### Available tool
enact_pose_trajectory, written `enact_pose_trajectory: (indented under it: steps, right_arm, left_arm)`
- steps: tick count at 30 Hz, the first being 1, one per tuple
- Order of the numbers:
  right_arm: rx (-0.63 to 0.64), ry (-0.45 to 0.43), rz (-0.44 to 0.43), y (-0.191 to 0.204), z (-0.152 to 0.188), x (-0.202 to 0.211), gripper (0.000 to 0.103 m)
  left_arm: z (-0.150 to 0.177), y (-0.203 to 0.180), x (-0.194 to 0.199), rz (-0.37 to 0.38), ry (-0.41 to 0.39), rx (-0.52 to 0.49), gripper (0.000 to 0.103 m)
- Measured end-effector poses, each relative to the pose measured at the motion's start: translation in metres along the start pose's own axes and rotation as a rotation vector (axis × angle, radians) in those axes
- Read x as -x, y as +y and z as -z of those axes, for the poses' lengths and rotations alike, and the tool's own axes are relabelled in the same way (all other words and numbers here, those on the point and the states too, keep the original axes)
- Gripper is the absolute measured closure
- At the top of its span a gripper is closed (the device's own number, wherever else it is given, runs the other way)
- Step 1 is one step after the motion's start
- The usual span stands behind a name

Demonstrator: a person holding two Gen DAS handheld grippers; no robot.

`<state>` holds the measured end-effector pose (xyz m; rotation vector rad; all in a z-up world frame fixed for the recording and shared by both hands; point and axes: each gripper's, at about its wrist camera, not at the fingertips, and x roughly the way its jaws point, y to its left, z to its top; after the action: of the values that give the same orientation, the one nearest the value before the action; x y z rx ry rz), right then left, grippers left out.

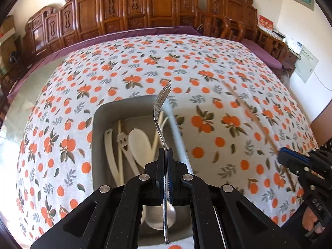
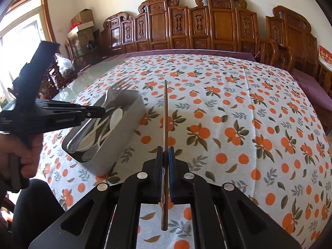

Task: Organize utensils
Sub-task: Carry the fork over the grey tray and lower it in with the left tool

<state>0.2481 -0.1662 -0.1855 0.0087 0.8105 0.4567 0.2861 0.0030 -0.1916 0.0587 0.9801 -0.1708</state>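
Note:
My left gripper point(image 1: 166, 152) is shut on a metal fork point(image 1: 160, 108), held by its handle with the tines pointing up and away. Under it lies a grey tray point(image 1: 97, 116) holding several white plastic utensils point(image 1: 137, 143) and a metal spoon point(image 1: 159, 217). My right gripper point(image 2: 165, 152) is shut on a brown wooden chopstick point(image 2: 165, 114) that points away over the cloth. In the right wrist view the left gripper point(image 2: 97, 112) hangs above the tray point(image 2: 118, 143) with the fork point(image 2: 117, 88). In the left wrist view the right gripper point(image 1: 284, 155) with its chopstick point(image 1: 251, 114) is at the right.
An orange-fruit tablecloth point(image 2: 238, 108) covers most of the table, with bare glass top point(image 2: 89, 76) at the left. Carved wooden chairs point(image 2: 207, 27) line the far side. Cardboard boxes point(image 2: 83, 25) stand in the left corner. A hand point(image 2: 27, 153) grips the left tool.

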Motion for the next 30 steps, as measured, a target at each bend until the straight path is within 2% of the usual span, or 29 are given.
enact_pose_trajectory:
  steps: [8, 19, 30]
  right_arm:
    - [-0.005, 0.005, -0.015, 0.003, 0.000, -0.001, 0.097]
    - [-0.019, 0.009, -0.019, -0.001, 0.001, -0.002, 0.097]
    - [-0.012, 0.009, -0.034, 0.012, -0.003, -0.003, 0.097]
  left_arm:
    - [0.010, 0.017, -0.025, -0.021, 0.057, 0.035, 0.101]
    - [0.012, 0.010, -0.045, -0.008, 0.103, 0.038, 0.101]
    - [0.015, 0.017, -0.019, -0.012, 0.051, 0.026, 0.100]
